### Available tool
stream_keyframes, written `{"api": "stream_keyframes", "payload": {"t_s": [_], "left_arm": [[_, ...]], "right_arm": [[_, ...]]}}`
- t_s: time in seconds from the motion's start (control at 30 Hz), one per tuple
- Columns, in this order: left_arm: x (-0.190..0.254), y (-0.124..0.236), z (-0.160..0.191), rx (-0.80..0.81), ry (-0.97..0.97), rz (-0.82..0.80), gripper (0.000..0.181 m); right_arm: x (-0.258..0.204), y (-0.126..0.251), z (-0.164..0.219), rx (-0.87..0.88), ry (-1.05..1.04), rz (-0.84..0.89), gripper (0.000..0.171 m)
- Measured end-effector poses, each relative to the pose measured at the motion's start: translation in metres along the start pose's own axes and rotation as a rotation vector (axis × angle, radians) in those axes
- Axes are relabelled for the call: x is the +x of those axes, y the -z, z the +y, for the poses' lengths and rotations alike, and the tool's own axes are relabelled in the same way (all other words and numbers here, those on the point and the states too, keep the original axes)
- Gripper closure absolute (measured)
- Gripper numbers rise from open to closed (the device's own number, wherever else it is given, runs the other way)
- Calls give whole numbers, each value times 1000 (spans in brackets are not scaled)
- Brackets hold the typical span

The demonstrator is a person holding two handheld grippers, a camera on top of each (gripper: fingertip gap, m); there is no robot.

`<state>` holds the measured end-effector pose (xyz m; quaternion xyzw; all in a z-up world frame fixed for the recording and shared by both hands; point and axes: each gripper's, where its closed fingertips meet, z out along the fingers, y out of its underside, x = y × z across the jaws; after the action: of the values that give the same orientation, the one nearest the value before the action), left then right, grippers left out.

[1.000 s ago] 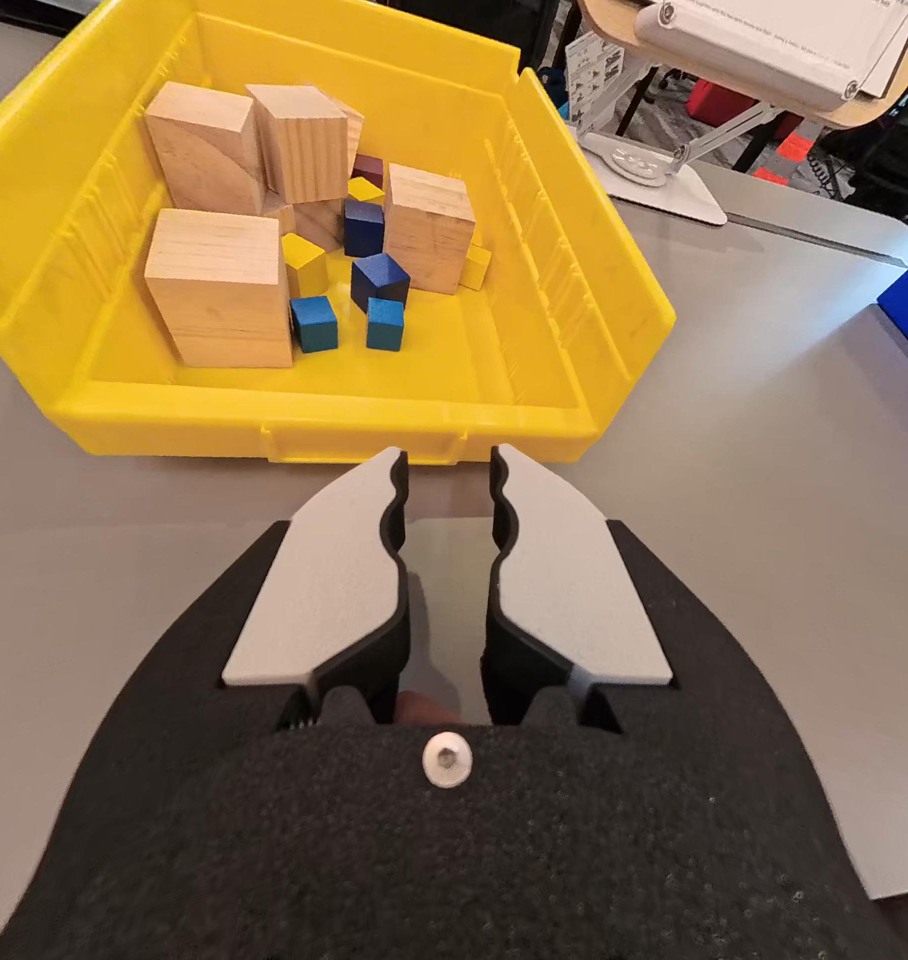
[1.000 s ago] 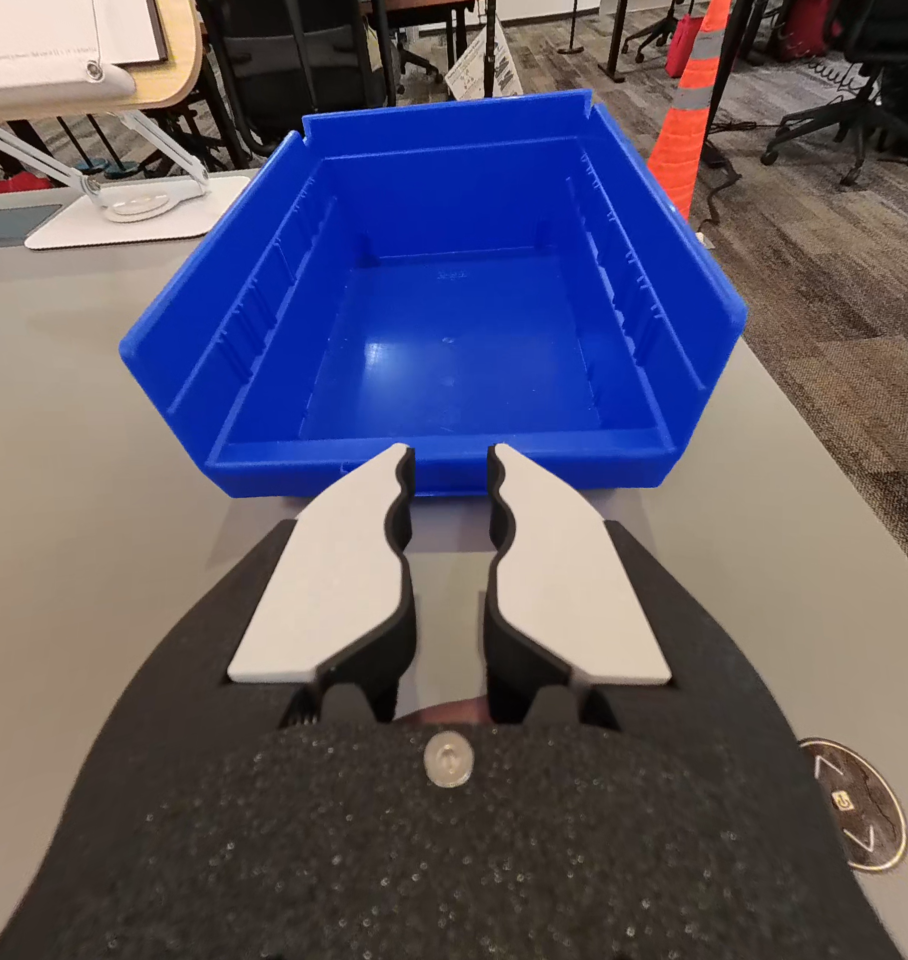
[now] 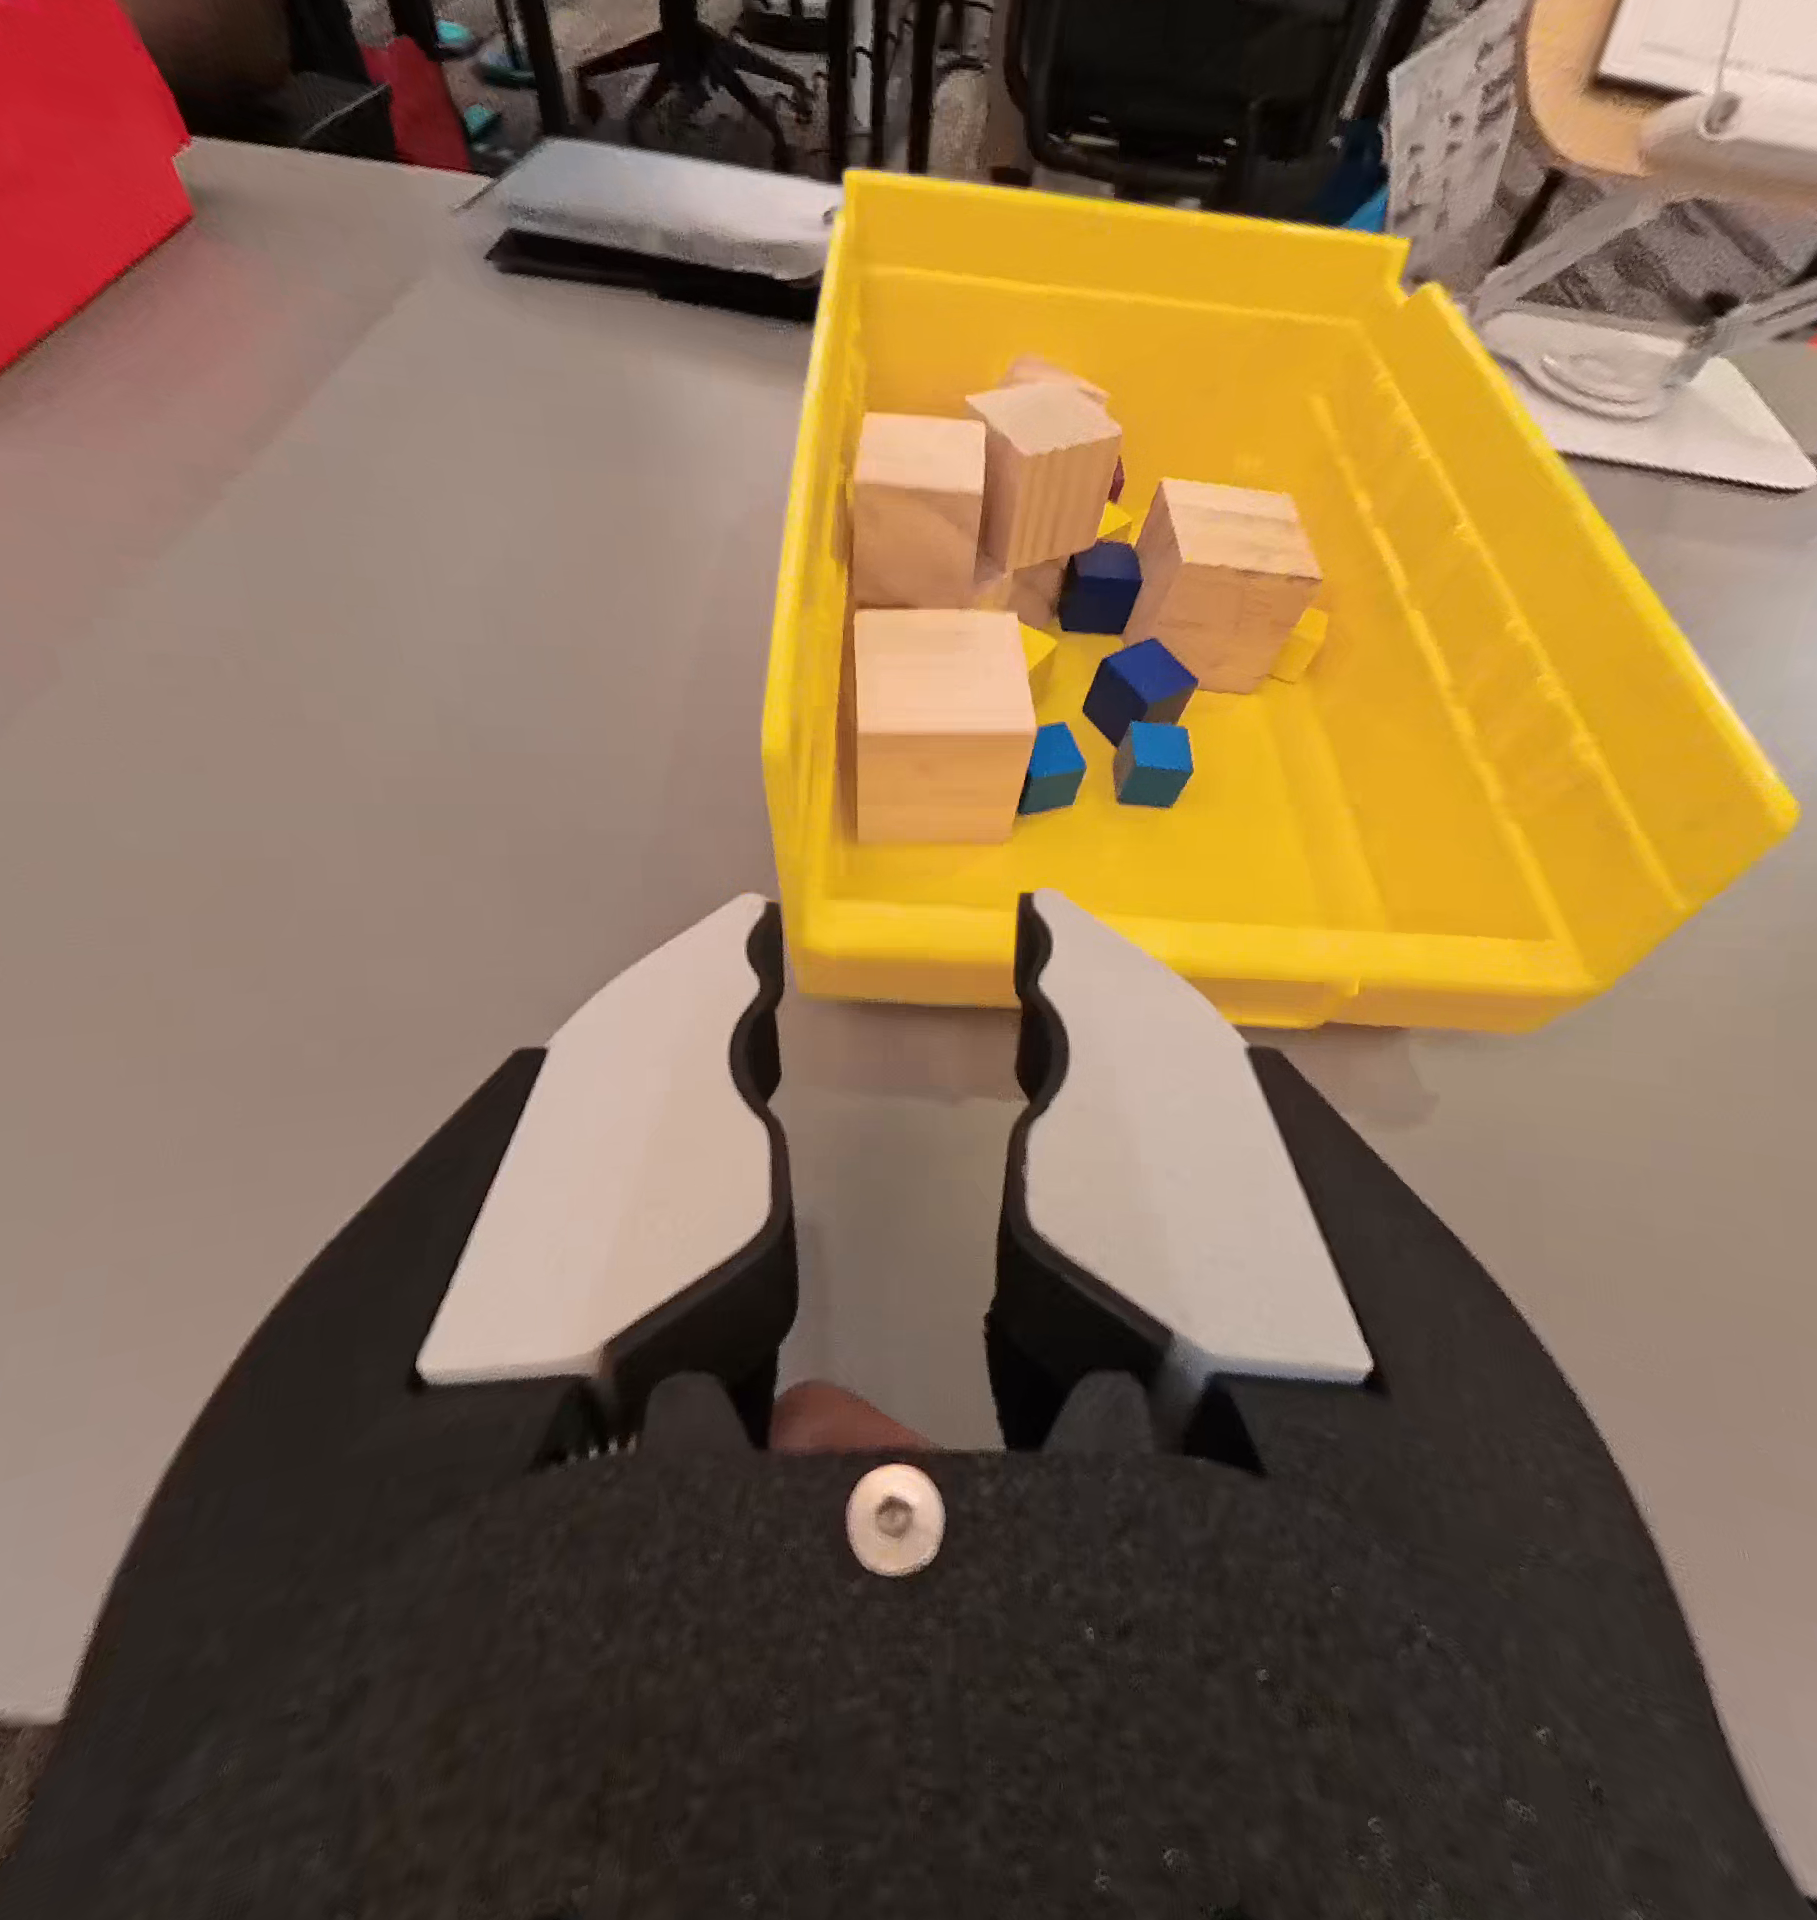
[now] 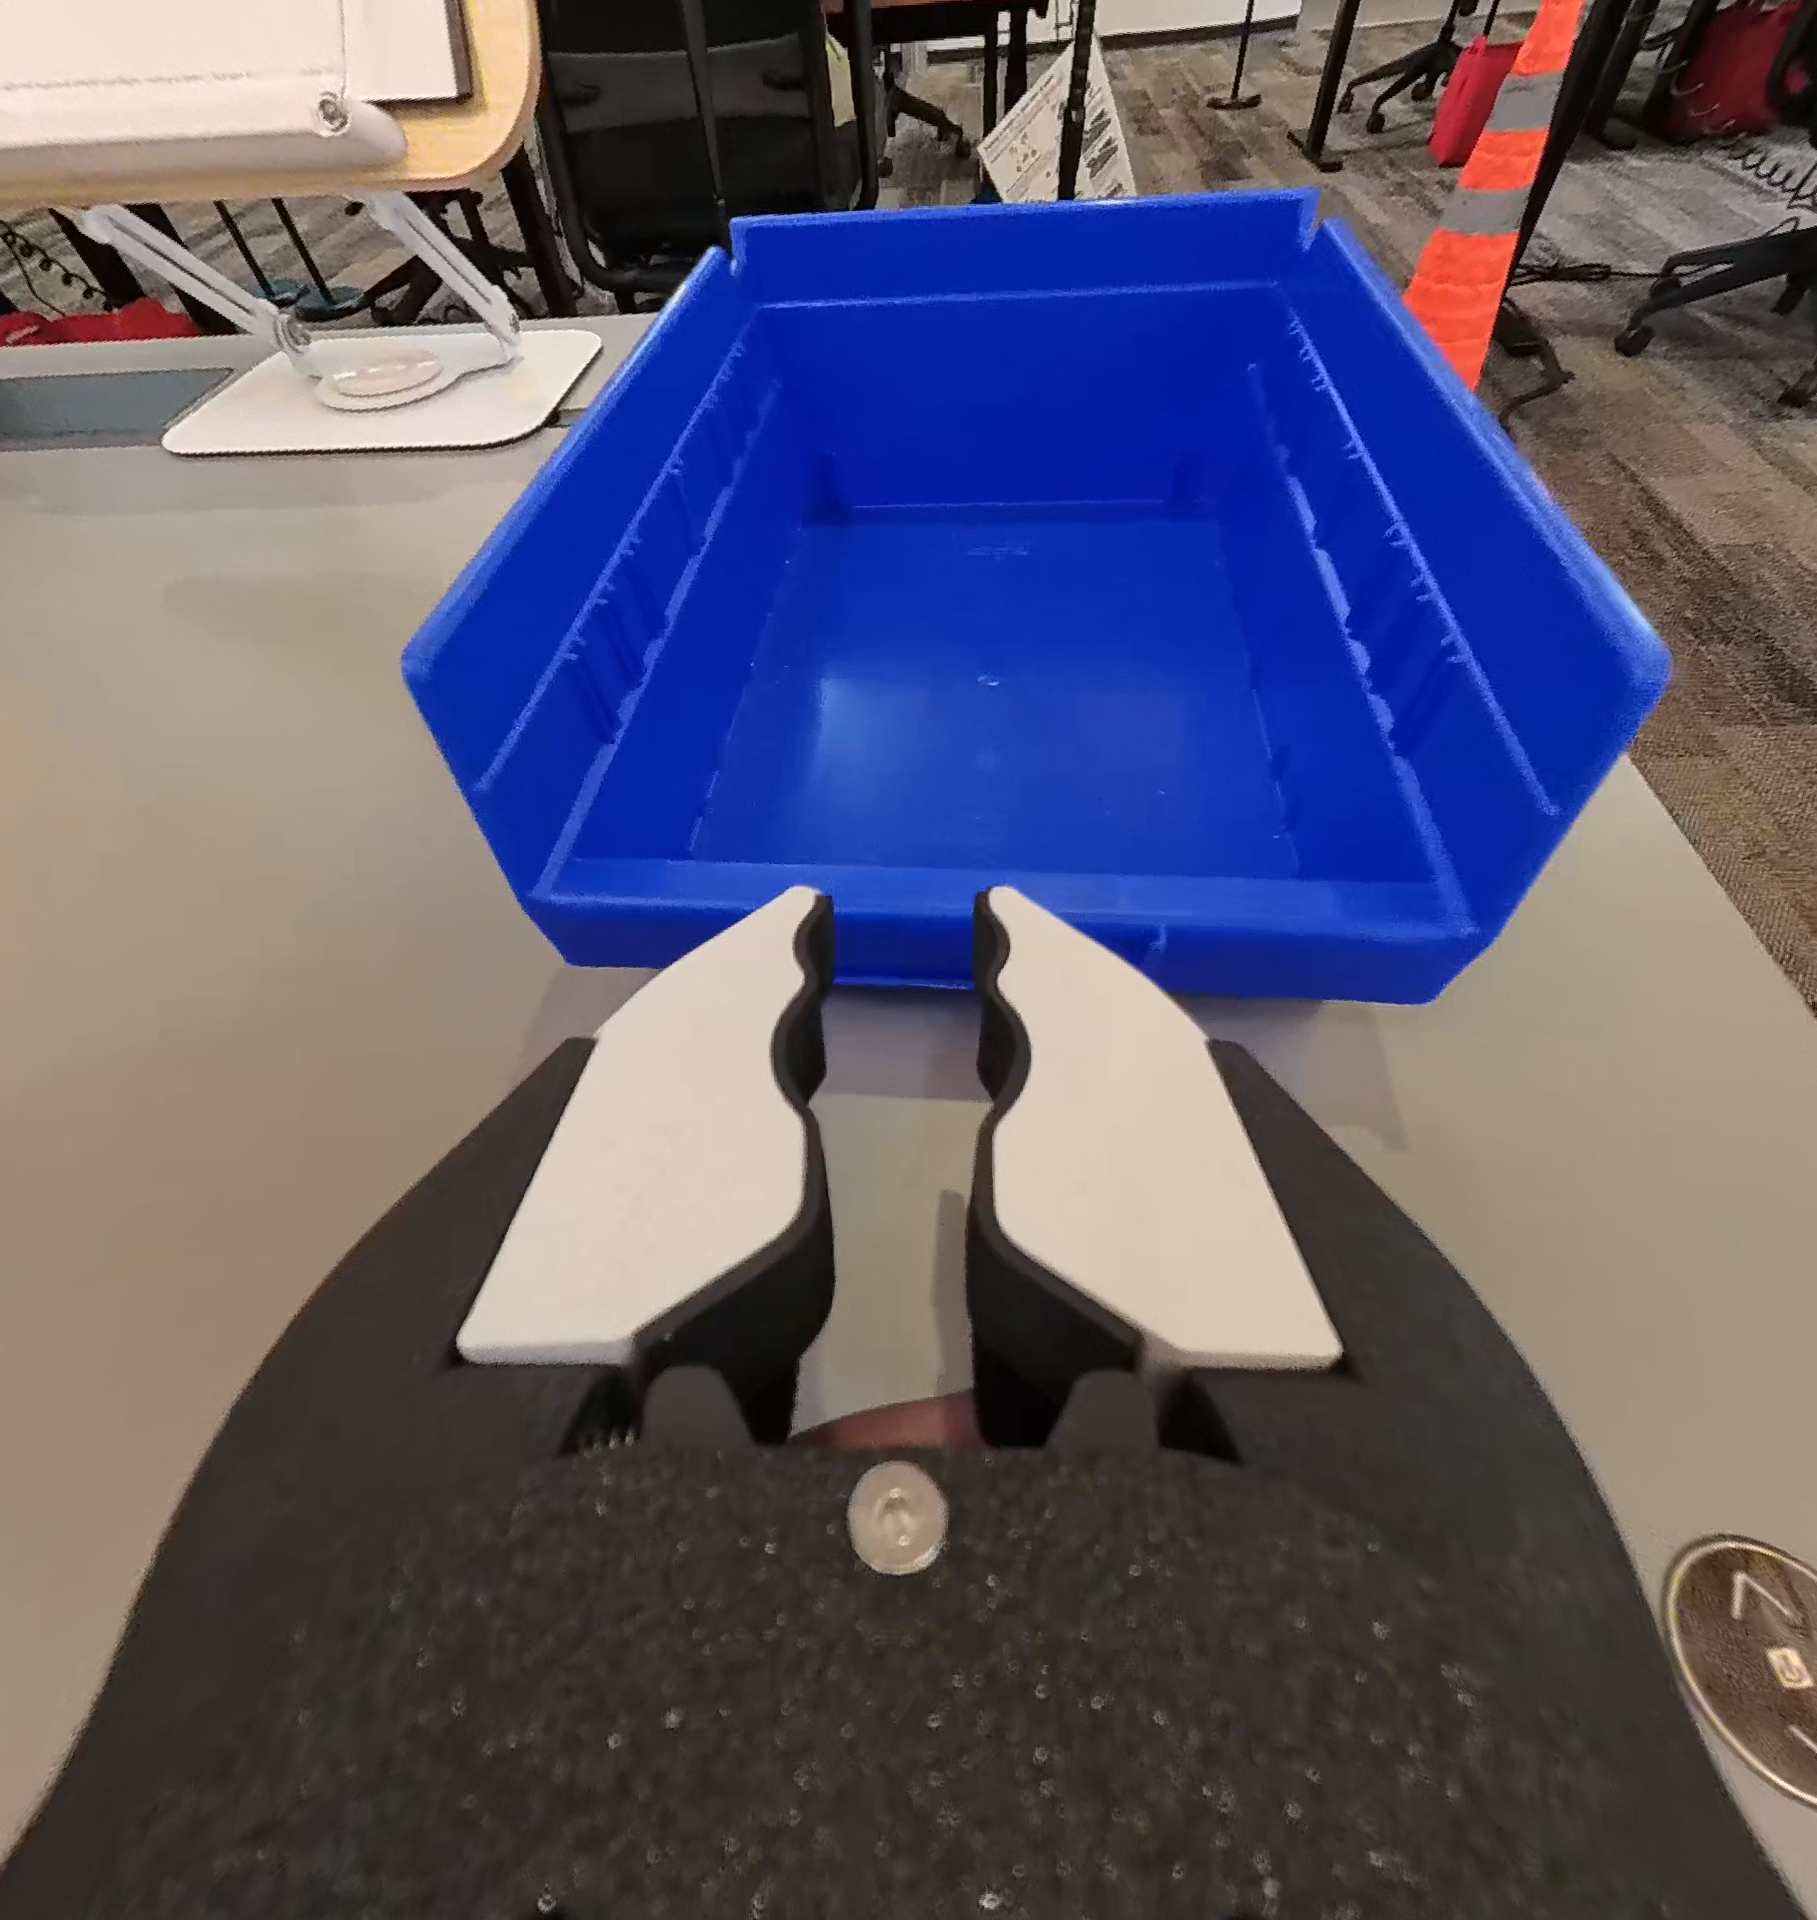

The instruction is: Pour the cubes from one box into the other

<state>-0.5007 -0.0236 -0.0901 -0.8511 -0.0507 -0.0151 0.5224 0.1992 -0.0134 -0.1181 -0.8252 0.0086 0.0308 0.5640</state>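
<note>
Left gripper (image 3: pixel 896 935) swung leftward, widened, empty, lining on yellow box (image 3: pixel 1174 956) corner; right gripper (image 4: pixel 902 925) part-open, empty, at blue box (image 4: pixel 987 925).

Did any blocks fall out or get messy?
No, nothing spilled. All the cubes sit inside the yellow box, just jumbled, one wooden block tipped on the pile. The blue box is empty and upright.

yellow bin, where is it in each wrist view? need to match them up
Left wrist view: yellow bin right of centre, cubes inside, past the open left gripper.
Right wrist view: not in it; only the blue bin shows.
Shared landmark: white stand base on the grey table.
</note>
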Motion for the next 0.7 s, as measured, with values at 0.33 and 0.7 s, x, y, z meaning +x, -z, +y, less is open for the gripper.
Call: {"api": "stream_keyframes", "payload": {"t_s": [0.33, 0.7], "left_arm": [[-13, -50, -10, -575, -50, 149, 141], [-18, -80, 29, -564, -55, 62, 176]], "right_arm": [[-19, 0, -7, 9, 28, -32, 147], [-47, 3, -1, -5, 70, -87, 146]]}}
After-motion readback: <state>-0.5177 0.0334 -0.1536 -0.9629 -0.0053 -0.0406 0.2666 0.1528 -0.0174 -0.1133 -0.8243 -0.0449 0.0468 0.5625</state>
